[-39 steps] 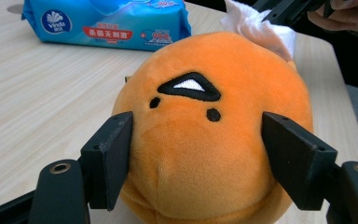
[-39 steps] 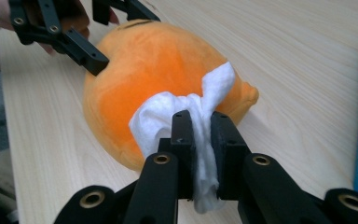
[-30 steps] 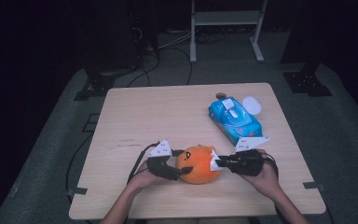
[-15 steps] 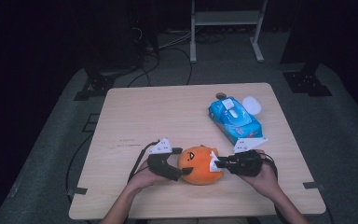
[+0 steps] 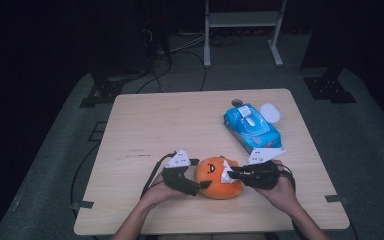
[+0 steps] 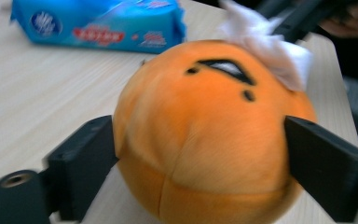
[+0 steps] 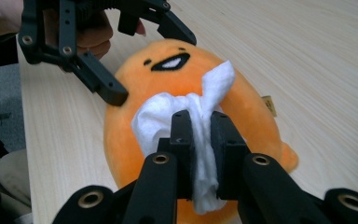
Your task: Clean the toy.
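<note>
Now, at nine o'clock of the orange plush toy (image 5: 219,177), left gripper (image 5: 199,186) spread wide, jaws just opened further, flanking the toy to steady it at the table's (image 5: 180,120) near edge. At three o'clock, right gripper (image 5: 231,174) pinched tight on a white tissue (image 7: 186,119), pressed on top for wiping. Blue tissue pack (image 5: 252,128) waiting at one o'clock.

The table (image 5: 145,125) bears an orange plush (image 5: 220,179) and a tissue pack (image 5: 252,127).
</note>
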Demonstrator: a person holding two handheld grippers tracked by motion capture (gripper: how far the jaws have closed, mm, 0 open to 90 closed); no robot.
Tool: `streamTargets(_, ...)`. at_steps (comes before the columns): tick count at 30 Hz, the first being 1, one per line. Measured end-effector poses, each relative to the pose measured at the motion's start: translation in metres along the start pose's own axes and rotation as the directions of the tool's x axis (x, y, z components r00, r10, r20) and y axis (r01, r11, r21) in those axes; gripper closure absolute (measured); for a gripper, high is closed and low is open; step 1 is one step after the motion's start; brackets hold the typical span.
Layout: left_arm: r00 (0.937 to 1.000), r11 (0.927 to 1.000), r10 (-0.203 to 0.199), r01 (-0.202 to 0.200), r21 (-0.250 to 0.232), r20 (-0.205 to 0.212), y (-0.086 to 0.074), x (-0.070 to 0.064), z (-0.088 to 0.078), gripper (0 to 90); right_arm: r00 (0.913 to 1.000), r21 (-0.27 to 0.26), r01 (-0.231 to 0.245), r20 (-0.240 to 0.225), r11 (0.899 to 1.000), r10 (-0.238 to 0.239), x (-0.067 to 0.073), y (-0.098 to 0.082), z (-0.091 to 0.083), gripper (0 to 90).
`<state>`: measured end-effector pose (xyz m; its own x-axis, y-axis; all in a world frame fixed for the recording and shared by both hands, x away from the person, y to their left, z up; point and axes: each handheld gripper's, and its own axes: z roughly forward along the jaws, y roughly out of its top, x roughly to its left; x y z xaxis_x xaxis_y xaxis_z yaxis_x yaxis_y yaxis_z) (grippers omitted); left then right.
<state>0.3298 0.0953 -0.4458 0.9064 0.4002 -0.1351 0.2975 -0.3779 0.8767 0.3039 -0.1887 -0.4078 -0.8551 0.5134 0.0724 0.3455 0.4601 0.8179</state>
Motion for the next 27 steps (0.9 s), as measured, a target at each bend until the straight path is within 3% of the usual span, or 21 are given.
streamTargets(3,0.9985,0.9986,0.054,-0.054,-0.003,0.011,0.001,-0.006,0.001,19.5,0.9999,-0.007,0.012,0.003,1.000,-0.012,0.003,0.003,-0.001,79.8)
streamTargets(4,0.9945,0.9946,0.103,-0.103,-0.004,0.016,0.002,-0.011,0.001,22.1,0.9998,-0.013,0.017,-0.007,1.000,-0.017,0.007,0.006,0.000,79.8)
streamTargets(7,0.9838,0.9838,0.179,-0.179,0.012,0.009,0.003,-0.018,0.001,25.5,0.9968,-0.022,0.076,-0.024,0.997,-0.077,0.021,0.016,0.006,79.6)
streamTargets(10,0.9883,0.9884,0.152,-0.152,0.010,0.014,0.001,-0.013,-0.001,26.4,0.9961,-0.018,0.086,-0.017,0.996,-0.086,0.019,0.015,0.006,79.7)
streamTargets(12,0.9930,0.9931,0.117,-0.117,0.008,0.014,-0.001,-0.008,-0.002,25.6,0.9968,0.005,0.078,0.014,0.997,-0.079,0.012,0.009,0.003,79.7)
streamTargets(16,0.9986,0.9987,0.051,-0.051,-0.008,0.009,-0.003,-0.002,-0.002,25.6,0.9995,0.013,0.014,0.027,1.000,-0.014,-0.002,-0.005,-0.005,79.7)
streamTargets(19,0.9999,0.9997,0.012,-0.012,-0.021,-0.004,-0.001,-0.002,0.001,25.4,0.9997,-0.012,0.021,0.011,1.000,-0.021,0.005,0.000,-0.008,79.7)
streamTargets(21,0.9999,0.9996,0.011,-0.011,-0.026,-0.010,0.000,-0.002,0.002,21.3,0.9983,-0.006,0.054,-0.023,0.999,-0.054,0.016,0.006,-0.001,79.6)
streamTargets(23,0.9994,0.9992,0.035,-0.035,-0.019,0.005,-0.001,-0.002,0.001,14.4,0.9951,0.028,0.099,-0.007,0.995,-0.099,0.021,0.006,0.006,79.4)
streamTargets(25,0.9994,0.9994,0.010,-0.009,-0.034,0.034,-0.003,0.000,-0.002,11.0,0.9966,0.025,0.081,-0.020,0.996,-0.080,0.017,0.004,0.008,79.4)
streamTargets(27,0.9989,0.9991,0.024,-0.023,-0.035,0.041,-0.004,0.001,-0.003,14.0,0.9985,0.014,0.054,-0.007,0.998,-0.054,0.011,0.002,0.005,79.4)
